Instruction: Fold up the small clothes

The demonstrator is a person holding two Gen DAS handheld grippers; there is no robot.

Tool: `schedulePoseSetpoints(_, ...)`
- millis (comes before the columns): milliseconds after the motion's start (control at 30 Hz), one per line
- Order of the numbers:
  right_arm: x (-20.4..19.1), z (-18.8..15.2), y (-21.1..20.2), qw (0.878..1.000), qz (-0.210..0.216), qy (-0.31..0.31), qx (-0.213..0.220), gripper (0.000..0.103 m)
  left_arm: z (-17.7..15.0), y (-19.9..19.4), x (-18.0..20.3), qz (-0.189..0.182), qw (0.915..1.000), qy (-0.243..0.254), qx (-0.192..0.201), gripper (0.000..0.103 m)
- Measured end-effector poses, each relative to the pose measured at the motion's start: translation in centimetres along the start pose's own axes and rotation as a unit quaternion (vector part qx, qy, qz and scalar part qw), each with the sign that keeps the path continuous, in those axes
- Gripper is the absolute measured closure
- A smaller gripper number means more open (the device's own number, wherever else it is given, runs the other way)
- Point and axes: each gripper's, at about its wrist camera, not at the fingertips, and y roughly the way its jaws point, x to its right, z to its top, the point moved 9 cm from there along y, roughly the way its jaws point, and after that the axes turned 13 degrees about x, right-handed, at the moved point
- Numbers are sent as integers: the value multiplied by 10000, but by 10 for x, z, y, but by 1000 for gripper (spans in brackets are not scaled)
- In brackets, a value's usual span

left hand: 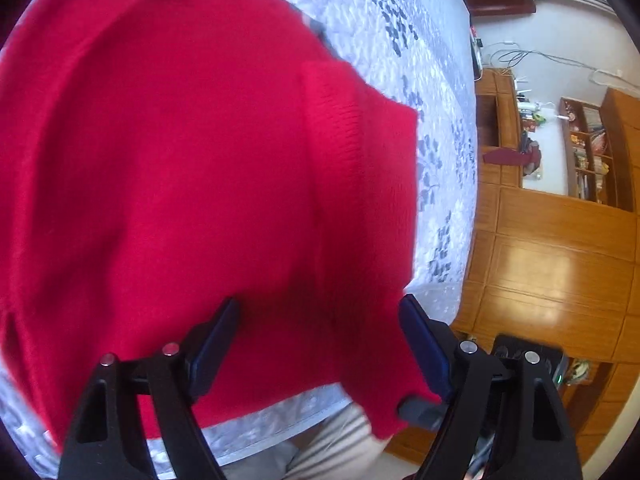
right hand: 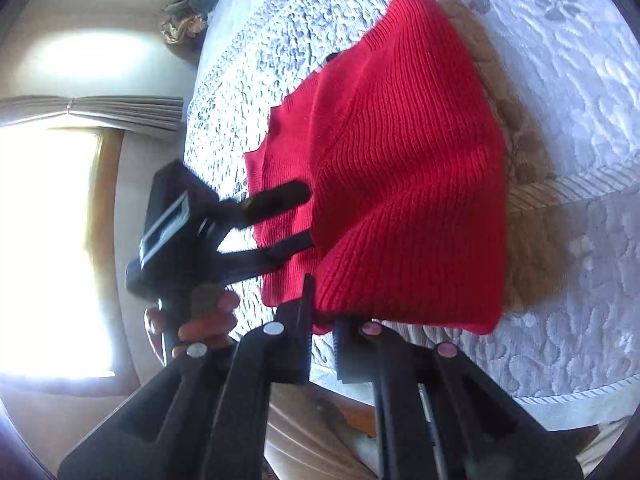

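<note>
A red knit sweater lies on a white-and-grey patterned bedspread. In the left wrist view my left gripper is open, its fingers spread just above the sweater's near part, holding nothing. In the right wrist view the sweater is lifted in a fold; my right gripper is nearly closed on its near red edge. The left gripper also shows there, open, its two fingers over the sweater's left edge.
A brown knit garment lies under and right of the sweater. The bed edge runs close to me. Wooden cabinets and shelves stand to the right. A bright window with curtains is to the left.
</note>
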Motion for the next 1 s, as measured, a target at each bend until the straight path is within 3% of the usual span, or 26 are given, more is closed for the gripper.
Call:
schedulePoseSetpoints(100, -3, 0, -2, 9996, -95, -248, 12, 96, 15, 8, 20, -47, 9999, 87, 27, 22)
schedulePoseSetpoints(200, -5, -1, -4, 9994, -40, -330, 21, 96, 29, 16, 31, 274, 9985, 470, 70, 22)
schedulePoseSetpoints(267, -5, 0, -6, 9994, 11, -349, 43, 96, 39, 26, 31, 378, 9983, 441, 26, 25)
schedulePoseSetpoints(400, -2, 3, -8, 9994, 140, -312, 66, 96, 51, 41, 31, 371, 9991, 200, -37, 57)
schedulePoseSetpoints(567, 0, 5, -17, 9988, 272, -380, 131, 96, 53, 53, 35, 149, 9997, 95, -167, 82)
schedulePoseSetpoints(633, 2, 4, -20, 9987, 297, -382, 150, 96, 55, 54, 40, -11, 9999, 51, -112, 84)
schedulePoseSetpoints(800, -4, -1, -20, 9985, 376, -389, 114, 96, 62, 43, 64, -14, 9985, 517, 198, 86)
schedulePoseSetpoints(1000, -42, -13, 5, 9964, 550, -645, -85, 96, 75, -2, 77, 18, 9950, 849, 517, 86)
